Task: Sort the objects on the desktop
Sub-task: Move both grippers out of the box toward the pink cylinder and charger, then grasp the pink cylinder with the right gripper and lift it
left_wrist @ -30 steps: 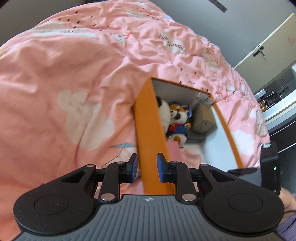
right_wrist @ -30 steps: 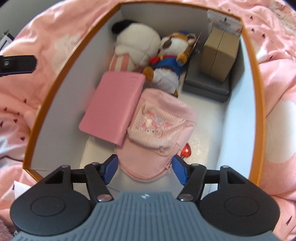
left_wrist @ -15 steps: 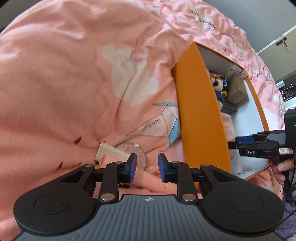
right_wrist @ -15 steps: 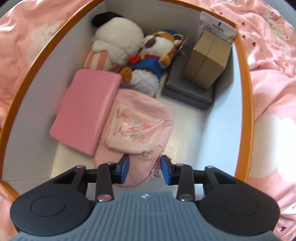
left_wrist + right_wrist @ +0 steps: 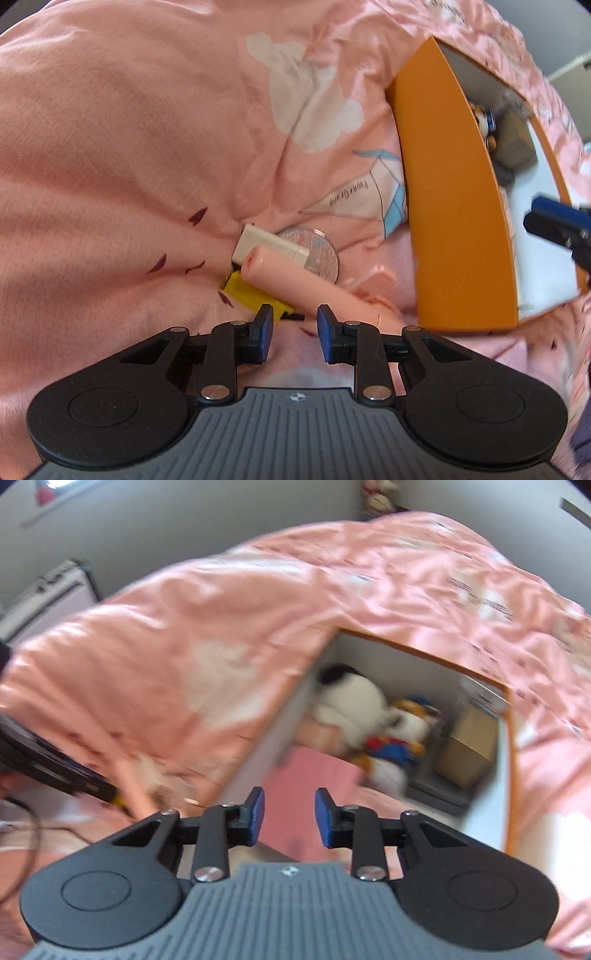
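My left gripper (image 5: 294, 332) hung narrowly open and empty over a smooth pink tube (image 5: 295, 275), a white stick (image 5: 266, 243) and a round compact (image 5: 319, 251) on the rumpled pink quilt (image 5: 129, 147). My right gripper (image 5: 289, 818), jaws just closing on nothing, faced the orange box (image 5: 511, 775) holding plush toys (image 5: 369, 723) and a cardboard carton (image 5: 469, 749).

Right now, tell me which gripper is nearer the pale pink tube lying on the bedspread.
Left. The left gripper hovers just short of the pale pink tube; the right gripper is over the orange box.
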`<action>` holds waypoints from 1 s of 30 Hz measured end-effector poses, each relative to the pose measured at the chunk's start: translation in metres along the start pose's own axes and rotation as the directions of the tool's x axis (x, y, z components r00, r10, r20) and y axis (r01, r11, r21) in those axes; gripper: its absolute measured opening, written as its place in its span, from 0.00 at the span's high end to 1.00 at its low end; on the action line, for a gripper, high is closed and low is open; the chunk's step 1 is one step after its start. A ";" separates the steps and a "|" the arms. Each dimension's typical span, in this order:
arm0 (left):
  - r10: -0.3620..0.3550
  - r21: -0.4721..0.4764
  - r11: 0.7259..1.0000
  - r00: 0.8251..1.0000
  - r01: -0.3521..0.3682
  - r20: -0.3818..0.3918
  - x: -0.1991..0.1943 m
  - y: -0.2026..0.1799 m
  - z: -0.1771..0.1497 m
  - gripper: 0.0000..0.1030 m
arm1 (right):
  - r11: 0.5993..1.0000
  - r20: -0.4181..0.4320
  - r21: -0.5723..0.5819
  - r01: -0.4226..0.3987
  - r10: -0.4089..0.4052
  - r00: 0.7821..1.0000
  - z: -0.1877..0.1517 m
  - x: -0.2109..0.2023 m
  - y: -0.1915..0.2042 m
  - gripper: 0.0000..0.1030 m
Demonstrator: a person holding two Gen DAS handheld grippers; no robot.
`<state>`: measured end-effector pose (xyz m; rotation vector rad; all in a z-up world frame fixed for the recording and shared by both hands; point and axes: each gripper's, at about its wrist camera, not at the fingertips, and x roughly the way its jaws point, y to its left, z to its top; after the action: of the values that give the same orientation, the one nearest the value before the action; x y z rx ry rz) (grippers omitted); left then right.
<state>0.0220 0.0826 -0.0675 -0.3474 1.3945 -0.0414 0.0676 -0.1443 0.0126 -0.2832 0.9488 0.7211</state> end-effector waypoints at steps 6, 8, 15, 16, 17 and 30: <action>0.063 0.152 0.987 0.998 -0.058 -0.028 0.002 -0.009 -0.019 0.71 | 0.984 -0.048 -0.111 -0.136 0.131 0.990 0.013 0.033 0.076 0.79; 0.062 0.155 0.986 0.997 -0.055 -0.037 0.003 -0.005 -0.021 0.71 | 0.977 -0.095 -0.147 -0.155 0.142 0.985 0.001 0.058 0.090 0.79; 0.037 0.155 0.987 0.998 -0.029 -0.045 0.003 0.001 -0.021 0.71 | 0.966 -0.215 -0.205 -0.160 0.115 0.970 -0.020 0.100 0.109 0.77; 0.032 0.152 0.988 0.998 -0.024 -0.045 0.003 0.002 -0.021 0.71 | 0.963 -0.232 -0.214 -0.165 0.114 0.966 -0.021 0.107 0.109 0.77; 0.026 0.148 0.989 0.999 -0.019 -0.046 0.003 0.003 -0.020 0.71 | 0.960 -0.247 -0.221 -0.172 0.116 0.962 -0.023 0.111 0.111 0.77; 0.007 0.135 0.991 0.999 -0.002 -0.041 0.002 0.006 -0.020 0.71 | 0.955 -0.252 -0.280 -0.097 0.024 0.967 -0.033 0.136 0.119 0.68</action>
<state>0.0015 0.0835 -0.0736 -0.2321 1.4251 -0.1389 0.0177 -0.0143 -0.1076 -0.6167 1.0901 0.8983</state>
